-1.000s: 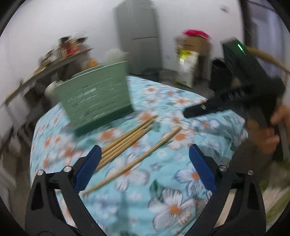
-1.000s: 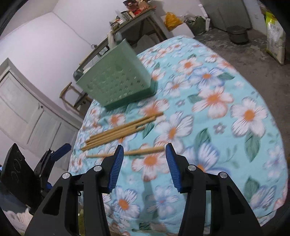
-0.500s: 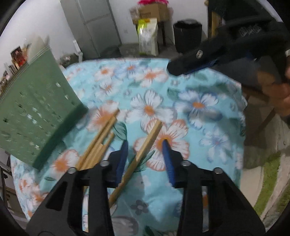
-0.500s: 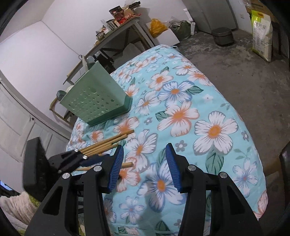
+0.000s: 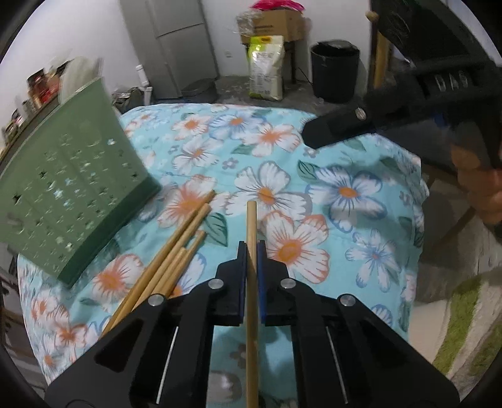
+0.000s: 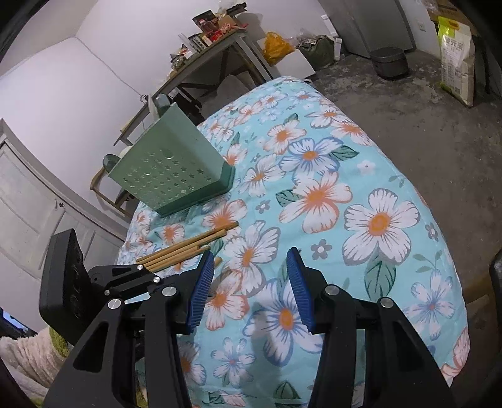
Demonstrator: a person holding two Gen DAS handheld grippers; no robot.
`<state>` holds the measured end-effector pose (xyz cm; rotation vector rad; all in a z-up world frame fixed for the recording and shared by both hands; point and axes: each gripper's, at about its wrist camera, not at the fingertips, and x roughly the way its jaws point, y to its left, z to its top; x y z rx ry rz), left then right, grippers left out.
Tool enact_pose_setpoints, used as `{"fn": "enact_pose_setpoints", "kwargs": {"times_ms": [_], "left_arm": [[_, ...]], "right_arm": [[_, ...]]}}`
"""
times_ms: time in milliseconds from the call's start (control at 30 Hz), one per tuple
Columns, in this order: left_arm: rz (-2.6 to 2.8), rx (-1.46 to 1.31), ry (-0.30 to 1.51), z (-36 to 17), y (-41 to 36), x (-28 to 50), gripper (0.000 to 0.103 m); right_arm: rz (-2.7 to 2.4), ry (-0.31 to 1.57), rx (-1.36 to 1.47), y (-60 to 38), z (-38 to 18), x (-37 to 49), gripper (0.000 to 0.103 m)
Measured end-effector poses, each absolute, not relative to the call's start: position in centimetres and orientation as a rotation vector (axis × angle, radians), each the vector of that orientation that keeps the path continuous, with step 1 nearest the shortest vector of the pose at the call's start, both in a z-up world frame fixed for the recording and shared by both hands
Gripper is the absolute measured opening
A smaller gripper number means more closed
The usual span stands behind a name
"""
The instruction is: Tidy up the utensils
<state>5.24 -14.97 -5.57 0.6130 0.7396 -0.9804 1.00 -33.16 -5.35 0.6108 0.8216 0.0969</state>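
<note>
My left gripper (image 5: 251, 248) is shut on a single wooden chopstick (image 5: 251, 219), which runs straight between the blue pads and sticks out ahead over the floral tablecloth (image 5: 345, 194). Several more chopsticks (image 5: 175, 251) lie in a bundle just to its left. A green perforated utensil holder (image 5: 72, 194) stands behind the bundle at the left. In the right wrist view, my right gripper (image 6: 251, 282) hovers open over the cloth with nothing between its fingers. The left gripper (image 6: 131, 279) shows at its left, beside the bundle (image 6: 188, 248) and below the holder (image 6: 172, 169).
The round table's edge (image 6: 439, 251) drops off to a concrete floor on the right. A black bin (image 5: 334, 72), a sack (image 5: 266, 75) and a grey fridge (image 5: 175, 47) stand behind. A cluttered shelf (image 6: 213, 28) lines the wall.
My left gripper came down and forward over the lone chopstick and closed on it; the stick now lies straight between the pads. The right gripper stayed open and shifted slightly.
</note>
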Motion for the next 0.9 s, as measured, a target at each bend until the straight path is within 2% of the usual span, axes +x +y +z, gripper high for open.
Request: {"fn": "enact_pose_setpoints", "kwargs": {"times_ms": [233, 467, 533, 767, 800, 833, 900], "left_arm": [[-0.850, 0.326, 0.807, -2.5, -10.1, 6.7, 0.005], [-0.642, -0.326, 0.957, -3.0, 0.1, 9.5, 0.005], [-0.578, -0.422, 0.959, -3.6, 2.5, 9.4, 0.005], [-0.451, -0.532, 0.874, -3.1, 8.3, 6.5, 0.005], [-0.436, -0.541, 0.861, -2.9, 9.1, 6.0, 0.005], [-0.425, -0.544, 0.854, -2.9, 9.6, 5.6, 0.005], [-0.406, -0.545, 0.839, -2.7, 10.6, 5.0, 0.005]], "right_arm": [[0.159, 0.817, 0.626, -31.5, -4.8, 1.2, 0.047], [0.315, 0.875, 0.806, -29.0, -6.4, 3.8, 0.047], [0.343, 0.904, 0.850, -28.1, -7.3, 4.9, 0.047], [0.299, 1.008, 1.013, -27.0, -11.3, 8.1, 0.047], [0.284, 1.018, 1.028, -26.9, -11.8, 8.5, 0.046], [0.268, 1.018, 1.036, -26.9, -12.0, 8.8, 0.038], [0.251, 1.015, 1.042, -26.6, -12.0, 9.3, 0.037]]}}
